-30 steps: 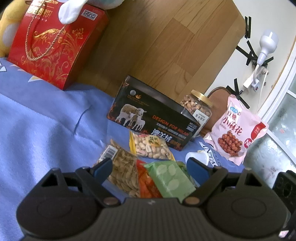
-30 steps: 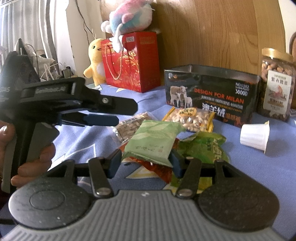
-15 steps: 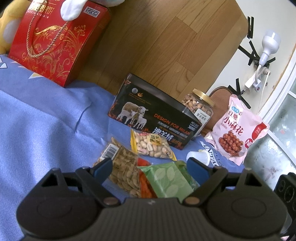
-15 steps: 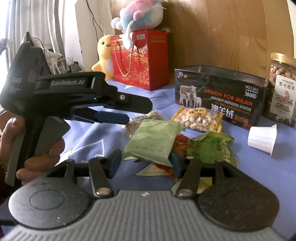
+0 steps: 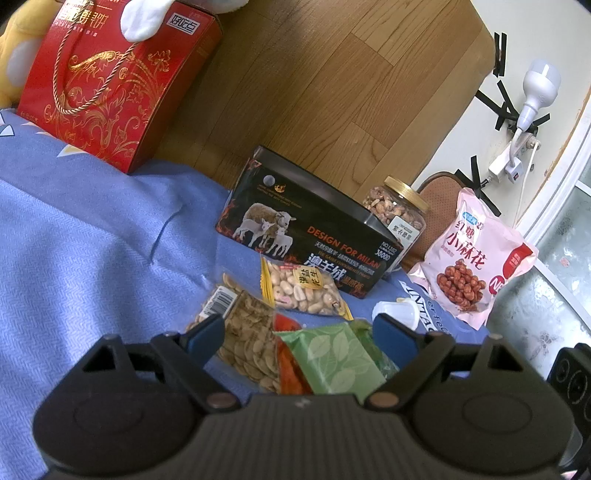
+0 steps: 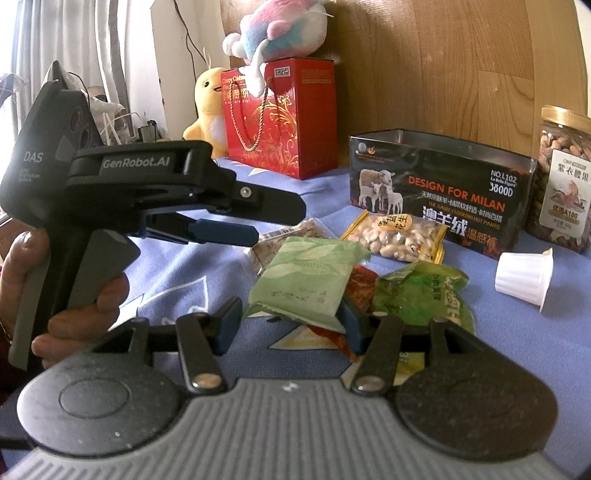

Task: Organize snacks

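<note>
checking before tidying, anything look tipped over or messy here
The white cup lies on its side on the blue cloth. The snack packets overlap in a loose heap, the green packet on top. Nothing looks spilled.

A wood-grain panel [image 5: 332, 92] stood upright along the far edge of the bed, whose blue cover [image 5: 74, 240] lay slightly creased. To its right was a white wall [image 5: 546, 33] with black tape strips, a bulb lamp [image 5: 537, 85] plugged into a socket, and a frosted window [image 5: 569, 266]. Pale curtains [image 6: 110, 55] let in daylight.
</note>
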Tool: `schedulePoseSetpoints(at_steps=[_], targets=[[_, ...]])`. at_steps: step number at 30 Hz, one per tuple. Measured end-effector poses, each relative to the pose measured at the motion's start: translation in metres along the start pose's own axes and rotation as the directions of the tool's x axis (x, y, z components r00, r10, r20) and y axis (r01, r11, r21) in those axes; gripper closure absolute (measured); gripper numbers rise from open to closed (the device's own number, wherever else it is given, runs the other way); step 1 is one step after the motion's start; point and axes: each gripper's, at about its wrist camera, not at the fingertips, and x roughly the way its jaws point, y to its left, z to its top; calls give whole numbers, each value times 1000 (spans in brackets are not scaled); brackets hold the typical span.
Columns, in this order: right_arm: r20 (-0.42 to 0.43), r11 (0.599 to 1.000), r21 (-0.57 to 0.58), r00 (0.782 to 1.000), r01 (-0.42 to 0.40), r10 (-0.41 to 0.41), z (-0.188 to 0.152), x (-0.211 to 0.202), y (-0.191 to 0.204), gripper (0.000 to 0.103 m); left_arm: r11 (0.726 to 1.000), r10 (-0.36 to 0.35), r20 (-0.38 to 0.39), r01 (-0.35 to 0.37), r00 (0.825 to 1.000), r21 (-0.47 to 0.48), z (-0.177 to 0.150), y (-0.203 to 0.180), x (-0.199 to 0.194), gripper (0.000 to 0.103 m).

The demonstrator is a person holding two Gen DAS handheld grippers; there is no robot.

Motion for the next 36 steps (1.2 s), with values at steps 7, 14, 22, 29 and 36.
schedulePoseSetpoints(at_steps=[7,14,22,29,36], targets=[[0,1000,0,1000,0,0,0,0,0,44,1000,0,0,0,1000,0,0,0,0,13],[0,1000,-1,1000,-1,1,0,0,0,44,1000,0,0,0,1000,0,0,0,0,13],[7,999,-13,999,-33,33,0,-2,2,44,1000,1,-1,-1,1000,0,0,0,0,13],[-8,998,-38,998,-56,56,0,-2,7,44,1000,5,0,-5,1000,-3,0,1,1,13],[-1,999,-30,1000,-19,19,-3,-5,8,44,999,6,10,-6,1000,-45,2,10,-1,13]])
